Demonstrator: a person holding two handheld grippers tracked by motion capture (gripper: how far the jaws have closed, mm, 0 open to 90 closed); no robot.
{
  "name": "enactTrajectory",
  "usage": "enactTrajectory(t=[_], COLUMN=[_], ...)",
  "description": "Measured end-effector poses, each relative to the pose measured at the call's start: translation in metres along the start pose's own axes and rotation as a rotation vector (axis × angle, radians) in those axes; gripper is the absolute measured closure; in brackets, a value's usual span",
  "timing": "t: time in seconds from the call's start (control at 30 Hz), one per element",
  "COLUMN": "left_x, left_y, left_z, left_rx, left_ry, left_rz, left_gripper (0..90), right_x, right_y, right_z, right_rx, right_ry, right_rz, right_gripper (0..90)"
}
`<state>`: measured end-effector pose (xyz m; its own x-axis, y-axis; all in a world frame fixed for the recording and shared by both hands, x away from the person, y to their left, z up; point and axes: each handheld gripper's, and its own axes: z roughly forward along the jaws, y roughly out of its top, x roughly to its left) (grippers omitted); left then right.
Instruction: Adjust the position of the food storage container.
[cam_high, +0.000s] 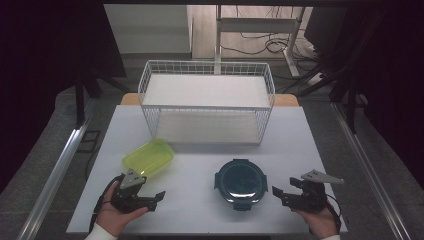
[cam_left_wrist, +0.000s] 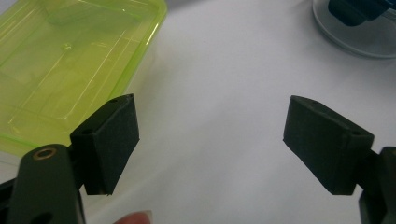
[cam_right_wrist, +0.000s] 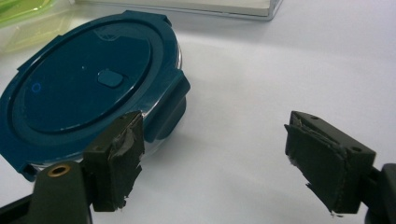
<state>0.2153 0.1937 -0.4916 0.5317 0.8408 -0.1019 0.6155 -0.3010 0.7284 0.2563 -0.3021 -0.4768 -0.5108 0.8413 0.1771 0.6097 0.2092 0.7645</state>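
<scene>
White tabletop (cam_high: 200, 210) lies bare around us. Our left gripper (cam_high: 159, 199) sits at lower left, jaws spread, nothing between them, just below the green container (cam_high: 148, 157). Our right gripper (cam_high: 276, 192), jaws also spread and holding nothing, sits just right of the round blue-lidded container (cam_high: 240, 182); the wire basket (cam_high: 207, 102) stands at upper centre.

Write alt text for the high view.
Two hand-held grippers, left and right, rest open on a white table beside a green box and a round blue-lidded container. A wire basket stands behind.
</scene>
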Motion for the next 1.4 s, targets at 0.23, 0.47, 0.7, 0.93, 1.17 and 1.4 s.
enactTrajectory(t=[0.23, 0.47, 0.7, 0.93, 1.17, 1.4], left_x=[0.000, 0.000, 0.001, 0.001, 0.000, -0.001], left_y=[0.000, -0.004, -0.006, -0.003, -0.002, -0.003], left_z=[-0.002, -0.005, -0.007, -0.002, -0.001, 0.000], left_rx=[-0.019, -0.003, -0.002, 0.004, 0.001, 0.008], left_ry=[0.008, 0.009, 0.016, 0.000, 0.001, -0.001], left_rz=[-0.004, 0.000, -0.006, -0.004, -0.002, 0.000], left_gripper=[18.2, 18.1, 18.1, 18.1, 18.2, 18.2], right_x=[-0.003, -0.005, -0.004, -0.006, -0.003, 0.014], right_y=[0.004, 0.014, 0.030, 0.045, 0.052, 0.056], right_z=[-0.003, -0.008, 0.006, 0.022, 0.050, 0.075], right_rx=[0.013, 0.025, 0.098, 0.169, 0.284, 0.375], right_ry=[-0.031, -0.086, -0.117, -0.116, -0.087, -0.086], right_rz=[0.008, -0.004, -0.050, -0.045, -0.053, -0.136], right_gripper=[23.2, 26.5, 36.0, 63.6, 82.5, 89.2])
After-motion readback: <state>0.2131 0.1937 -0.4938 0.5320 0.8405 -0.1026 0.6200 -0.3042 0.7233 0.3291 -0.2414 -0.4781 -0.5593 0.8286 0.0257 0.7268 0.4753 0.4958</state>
